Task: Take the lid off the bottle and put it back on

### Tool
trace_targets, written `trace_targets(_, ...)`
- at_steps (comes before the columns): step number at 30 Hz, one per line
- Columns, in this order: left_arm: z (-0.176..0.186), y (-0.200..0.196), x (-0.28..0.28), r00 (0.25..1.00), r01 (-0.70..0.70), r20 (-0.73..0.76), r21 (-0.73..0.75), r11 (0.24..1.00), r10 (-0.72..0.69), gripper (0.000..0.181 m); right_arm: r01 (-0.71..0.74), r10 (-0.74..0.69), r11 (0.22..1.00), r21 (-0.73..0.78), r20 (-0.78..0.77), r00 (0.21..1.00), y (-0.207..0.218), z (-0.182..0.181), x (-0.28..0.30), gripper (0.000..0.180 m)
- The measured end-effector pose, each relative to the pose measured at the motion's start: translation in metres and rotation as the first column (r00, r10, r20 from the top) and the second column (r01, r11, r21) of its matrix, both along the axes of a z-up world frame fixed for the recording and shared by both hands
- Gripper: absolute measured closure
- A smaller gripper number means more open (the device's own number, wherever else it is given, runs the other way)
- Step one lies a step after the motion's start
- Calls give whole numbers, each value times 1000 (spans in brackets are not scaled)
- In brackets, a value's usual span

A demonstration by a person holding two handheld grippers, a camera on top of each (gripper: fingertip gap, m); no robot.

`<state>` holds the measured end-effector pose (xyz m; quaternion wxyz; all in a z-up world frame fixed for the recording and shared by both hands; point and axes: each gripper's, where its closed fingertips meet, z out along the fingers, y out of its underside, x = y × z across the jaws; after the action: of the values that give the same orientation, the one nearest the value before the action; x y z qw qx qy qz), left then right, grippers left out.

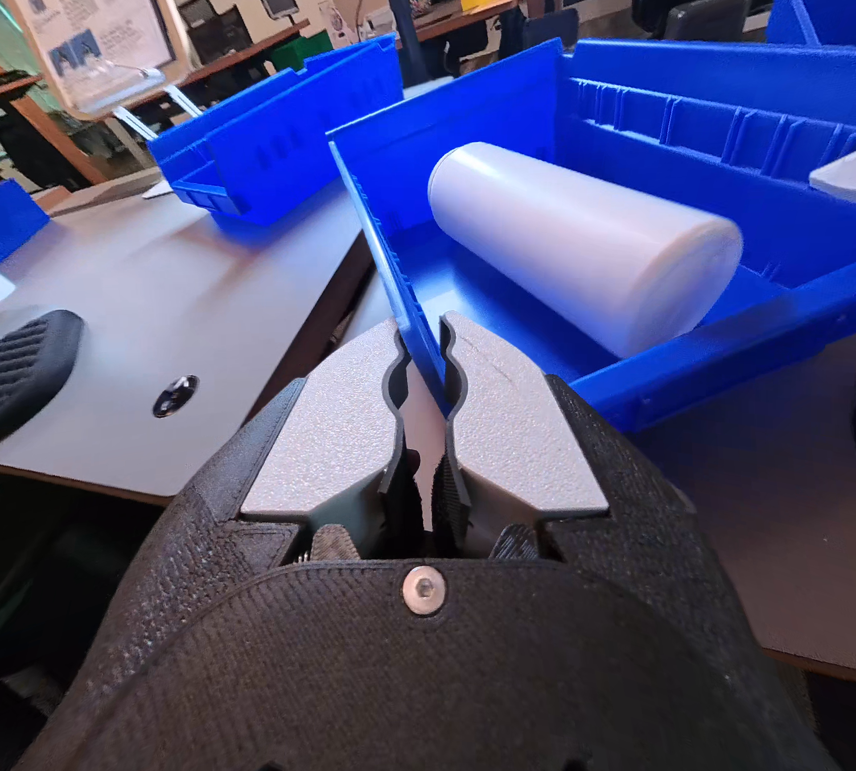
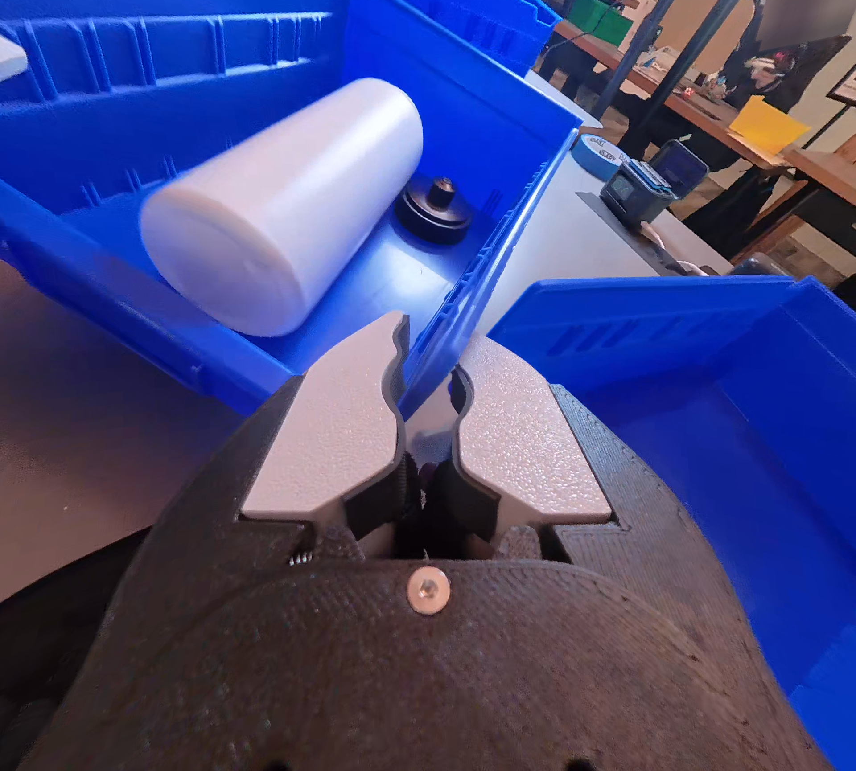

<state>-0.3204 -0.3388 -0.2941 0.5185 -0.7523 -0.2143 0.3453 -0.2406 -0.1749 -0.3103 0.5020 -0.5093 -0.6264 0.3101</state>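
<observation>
My left gripper (image 1: 424,334) is clenched on the left end wall of a blue bin (image 1: 695,147), its grey fingers (image 1: 352,401) pinching the thin plastic edge between them. My right gripper (image 2: 428,348) grasps the opposite end wall of the same blue bin (image 2: 463,100) in the same way, the wall's rim running up from between the fingertips. Inside the bin the white bottle (image 1: 583,244) lies on its side on the bin floor, its flat base turned toward me and its far end pointing at the back wall; in the right wrist view the bottle (image 2: 278,211) looks slightly blurred. A black lid (image 2: 433,216) sits apart from it on the bin floor, just beside the bottle's far end and near the right wall, its small knob pointing up. The bin rests tilted over the grey surface (image 1: 162,285). A second blue bin (image 1: 278,156) stands to the left, and another (image 2: 695,378) lies to the right of my right gripper. A roll of blue tape (image 2: 595,156) rests farther back on the surface.
</observation>
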Motion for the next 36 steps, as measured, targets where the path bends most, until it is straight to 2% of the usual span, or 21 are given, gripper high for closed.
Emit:
trace_targets(4, -14, 9, -3, 999, 19, 42, 27, 999, -20, 170, 15, -14, 1000, -16, 34, 999, 7, -9, 4, 163)
trace_targets(8, -24, 10, -7, 996, 10, 87, 40, 999, -13, 169, -43, 46, 999, -23, 129, 991, 4, -20, 6, 155)
trace_targets(9, -24, 10, -5, 995, 24, 100, 52, 998, -29, 167, -75, 83, 995, -61, 135, 987, 0, -19, 11, 148)
trace_targets(11, -24, 8, -5, 992, 24, 126, 63, 998, -31, 154, -145, 152, 981, -127, 45, 987, -10, 1, 24, 124)
trace_targets(13, -23, 2, -8, 992, -9, 128, 47, 999, 3, 141, -156, 153, 979, -129, -31, 988, -8, 23, 44, 101)
trace_targets(15, -12, -8, -11, 995, -67, 83, 44, 997, 63, 131, -70, 64, 995, -68, -84, 994, 18, 42, 67, 96)
trace_targets(18, 30, -19, -7, 991, -118, -45, 166, 979, 127, 128, 201, -186, 976, 81, -166, 968, 89, 61, 111, 92)
trace_targets(20, 60, -12, 7, 990, -71, -99, 258, 963, 100, 128, 324, -310, 943, 81, -145, 939, 125, 55, 137, 88)
trace_targets(22, 81, 10, 28, 993, 24, -115, 310, 950, 12, 128, 368, -367, 930, 1, -67, 928, 142, 33, 149, 84)
trace_targets(24, 94, 42, 56, 987, 150, -108, 343, 927, -120, 127, 380, -377, 924, -51, 62, 924, 148, 5, 156, 90)
trace_targets(26, 96, 79, 90, 957, 287, -77, 361, 888, -278, 127, 372, -361, 927, -48, 154, 920, 152, -14, 165, 103)
trace_targets(27, 93, 98, 108, 934, 347, -52, 361, 866, -353, 126, 378, -364, 923, -70, 157, 918, 154, -15, 172, 121)
trace_targets(28, 87, 117, 126, 906, 404, -27, 353, 844, -422, 125, 383, -366, 921, -73, 177, 914, 157, -18, 180, 146)
trace_targets(29, 78, 135, 143, 877, 453, -3, 338, 825, -480, 123, 406, -389, 912, -59, 193, 901, 165, -21, 192, 158)
trace_targets(32, 37, 184, 179, 821, 521, 109, 259, 813, -561, 114, 453, -428, 889, -63, 234, 873, 185, -26, 222, 167)
trace_targets(34, 3, 212, 189, 815, 522, 197, 154, 839, -544, 108, 454, -421, 887, -80, 258, 870, 192, -26, 235, 168)
trace_targets(35, -11, 224, 187, 825, 508, 228, 105, 855, -518, 108, 453, -420, 888, -77, 266, 868, 194, -26, 241, 169)
trace_targets(36, -22, 235, 185, 830, 499, 249, 65, 864, -498, 118, 448, -417, 892, -62, 272, 867, 197, -26, 246, 169)
